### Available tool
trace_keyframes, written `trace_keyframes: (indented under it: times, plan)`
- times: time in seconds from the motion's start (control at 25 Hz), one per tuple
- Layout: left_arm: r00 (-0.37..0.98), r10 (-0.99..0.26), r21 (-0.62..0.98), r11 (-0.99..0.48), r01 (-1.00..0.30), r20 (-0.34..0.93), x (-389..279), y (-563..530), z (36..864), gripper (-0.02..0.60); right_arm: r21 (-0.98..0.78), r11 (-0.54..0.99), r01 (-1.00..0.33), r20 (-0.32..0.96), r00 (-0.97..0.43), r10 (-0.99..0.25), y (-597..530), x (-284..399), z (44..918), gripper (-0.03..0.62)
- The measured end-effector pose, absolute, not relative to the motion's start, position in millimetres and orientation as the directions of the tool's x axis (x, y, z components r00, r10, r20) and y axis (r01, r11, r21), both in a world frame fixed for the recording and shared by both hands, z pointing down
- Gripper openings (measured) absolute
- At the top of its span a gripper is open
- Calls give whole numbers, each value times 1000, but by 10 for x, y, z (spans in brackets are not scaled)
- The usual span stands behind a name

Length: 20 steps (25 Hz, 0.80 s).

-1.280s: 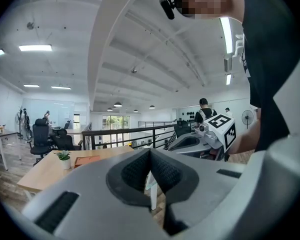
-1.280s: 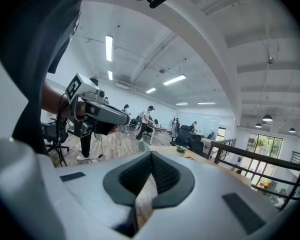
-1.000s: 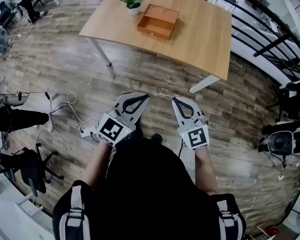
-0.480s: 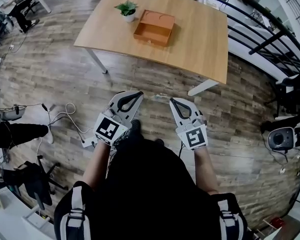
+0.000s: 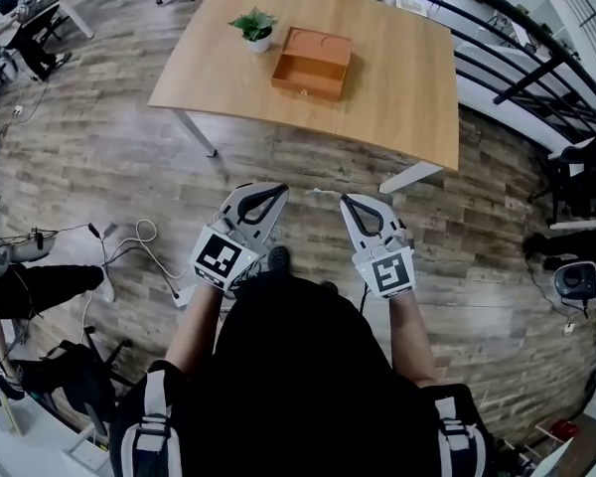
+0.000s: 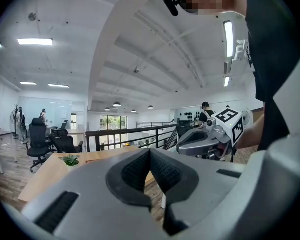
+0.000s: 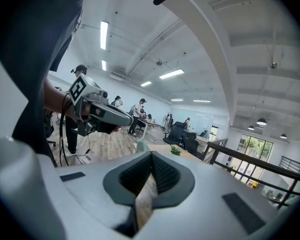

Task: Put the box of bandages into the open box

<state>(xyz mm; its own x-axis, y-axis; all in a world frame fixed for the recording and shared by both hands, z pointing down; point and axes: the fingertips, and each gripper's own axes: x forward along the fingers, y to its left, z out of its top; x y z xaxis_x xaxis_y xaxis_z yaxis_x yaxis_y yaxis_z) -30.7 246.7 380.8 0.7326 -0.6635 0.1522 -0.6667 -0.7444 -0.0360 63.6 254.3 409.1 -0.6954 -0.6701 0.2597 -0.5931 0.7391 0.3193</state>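
Shallow orange-brown open box (image 5: 313, 63) at twelve o'clock on the table (image 5: 407, 78), beside a potted plant (image 5: 255, 26). Left gripper (image 5: 280, 189), right gripper (image 5: 344, 199): jaws together, empty.

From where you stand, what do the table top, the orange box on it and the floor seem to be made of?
Table top: pale wood or wood-look laminate, smooth matte, faint grain.
Open box: orange-brown, probably cardboard or thin wood, flat dull walls.
Floor: grey-brown planks, wood or vinyl; plank seams show.
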Motion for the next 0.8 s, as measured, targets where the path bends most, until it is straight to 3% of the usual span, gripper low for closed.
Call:
trace_keyframes:
  times: [0.8]
  plan:
    - [766,-611,-2,-782,-623,199,-1100,2170,4096,20,326,694,-642,296,-628,-720,2277,-31,4281,25]
